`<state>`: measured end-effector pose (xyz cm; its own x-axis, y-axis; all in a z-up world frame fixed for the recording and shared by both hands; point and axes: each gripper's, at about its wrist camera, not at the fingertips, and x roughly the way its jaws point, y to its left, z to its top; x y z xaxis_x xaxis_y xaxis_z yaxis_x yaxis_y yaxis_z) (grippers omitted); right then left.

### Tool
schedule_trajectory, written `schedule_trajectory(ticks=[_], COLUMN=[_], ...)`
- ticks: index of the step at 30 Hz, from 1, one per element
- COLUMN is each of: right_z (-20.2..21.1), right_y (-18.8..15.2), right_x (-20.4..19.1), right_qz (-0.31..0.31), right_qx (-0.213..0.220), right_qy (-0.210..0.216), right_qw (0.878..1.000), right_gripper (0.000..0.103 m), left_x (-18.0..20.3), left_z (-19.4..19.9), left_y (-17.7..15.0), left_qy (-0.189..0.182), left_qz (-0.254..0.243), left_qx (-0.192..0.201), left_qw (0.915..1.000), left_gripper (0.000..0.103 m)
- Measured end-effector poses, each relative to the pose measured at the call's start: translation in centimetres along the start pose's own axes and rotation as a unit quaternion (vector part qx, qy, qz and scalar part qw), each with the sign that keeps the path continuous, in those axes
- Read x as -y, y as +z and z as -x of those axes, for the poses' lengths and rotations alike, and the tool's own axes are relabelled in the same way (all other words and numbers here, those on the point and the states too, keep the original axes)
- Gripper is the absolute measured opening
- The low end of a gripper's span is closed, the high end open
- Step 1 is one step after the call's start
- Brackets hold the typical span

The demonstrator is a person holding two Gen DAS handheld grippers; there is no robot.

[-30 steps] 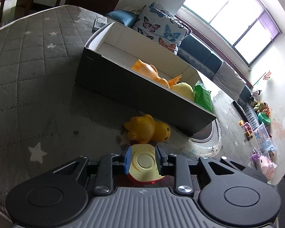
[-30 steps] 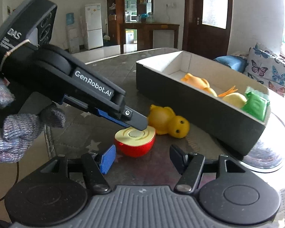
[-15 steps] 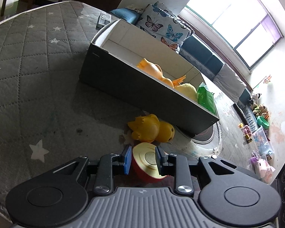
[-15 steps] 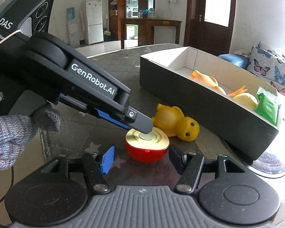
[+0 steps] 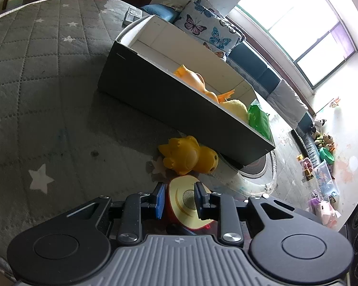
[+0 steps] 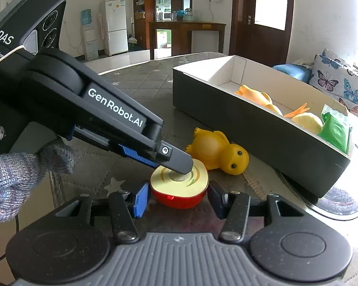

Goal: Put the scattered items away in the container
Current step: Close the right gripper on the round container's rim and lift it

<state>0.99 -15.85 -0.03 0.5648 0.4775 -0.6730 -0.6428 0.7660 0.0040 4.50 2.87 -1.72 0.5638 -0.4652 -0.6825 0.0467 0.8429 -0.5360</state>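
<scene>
A red toy half apple [image 6: 179, 186] with a cream cut face and a metal disc rests on the grey quilted table. My left gripper [image 5: 180, 201] is shut on the half apple [image 5: 183, 202]; from the right wrist view its fingers [image 6: 176, 160] press on the cut face. My right gripper [image 6: 177, 199] is open, its pads on either side of the apple, not touching. A yellow rubber duck [image 6: 218, 151] lies on its side just behind, also in the left wrist view [image 5: 188, 155]. The dark box [image 6: 250, 128] with white inside holds an orange toy, a yellow fruit and a green packet.
The box [image 5: 169, 95] stands across the table beyond the duck, one corner over a round glass edge [image 5: 257, 169]. A small packet [image 5: 132, 15] lies behind the box. A sofa with butterfly cushions [image 5: 207, 26] is beyond the table. A gloved hand [image 6: 16, 174] holds the left gripper.
The left gripper has tilted the half apple from flat onto its side. The right gripper has moved in until its open pads flank the apple.
</scene>
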Motion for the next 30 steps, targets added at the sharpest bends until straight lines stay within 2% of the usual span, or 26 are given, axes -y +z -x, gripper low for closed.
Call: schedule_trajectory(ticks=[19,30], right_z=[1.8,2.8], right_y=[1.5,4.1], right_x=[0.2,1.6], right_qz=[0.009,0.012], right_qx=[0.032,0.059], right_qy=[-0.011,-0.031], right_qw=[0.999,0.998], right_gripper=[0.053,0.053], left_x=[2.4,4.5], left_z=[2.0,2.8], left_y=[0.8,3.9], left_qy=[-0.001,-0.014], left_qz=[-0.034,-0.054], left_qx=[0.032,0.051], left_qw=[0.9989,0.9971], left_gripper=[0.028,0.027])
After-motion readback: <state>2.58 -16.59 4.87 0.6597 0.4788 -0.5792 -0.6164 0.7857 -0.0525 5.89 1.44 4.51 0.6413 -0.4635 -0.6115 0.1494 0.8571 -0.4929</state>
